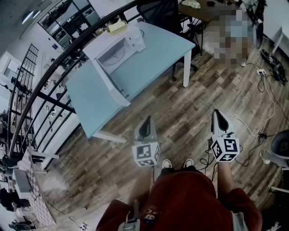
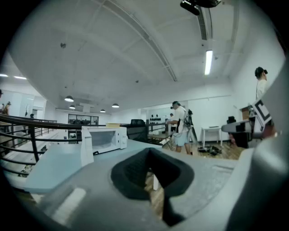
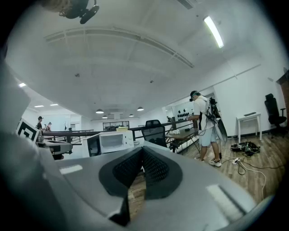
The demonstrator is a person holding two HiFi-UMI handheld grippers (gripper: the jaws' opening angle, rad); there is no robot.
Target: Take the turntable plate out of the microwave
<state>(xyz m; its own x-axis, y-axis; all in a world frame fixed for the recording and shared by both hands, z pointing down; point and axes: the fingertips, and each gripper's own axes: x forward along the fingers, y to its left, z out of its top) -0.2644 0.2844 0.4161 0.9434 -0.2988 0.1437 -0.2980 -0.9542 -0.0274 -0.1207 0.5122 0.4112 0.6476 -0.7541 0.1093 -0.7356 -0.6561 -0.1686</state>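
A white microwave (image 1: pixel 118 45) stands at the far side of a light blue table (image 1: pixel 153 58), its door (image 1: pixel 110 83) swung wide open. Inside the cavity a pale round turntable plate (image 1: pixel 118 54) shows faintly. Both grippers hang over the wooden floor, well short of the table. My left gripper (image 1: pixel 145 121) is shut with nothing in it, and so is my right gripper (image 1: pixel 217 113). In the left gripper view the microwave (image 2: pixel 106 139) is far beyond the closed left gripper (image 2: pixel 151 169). The right gripper view shows the microwave (image 3: pixel 113 140) past the closed right gripper (image 3: pixel 142 169).
A yellow object (image 1: pixel 116 27) lies on top of the microwave. A black office chair (image 1: pixel 158 11) and a wooden desk (image 1: pixel 203 11) stand behind the table. A dark railing (image 1: pixel 45 90) runs along the left. Cables (image 1: pixel 266 85) trail on the floor at right. A person (image 3: pixel 205 126) stands further back.
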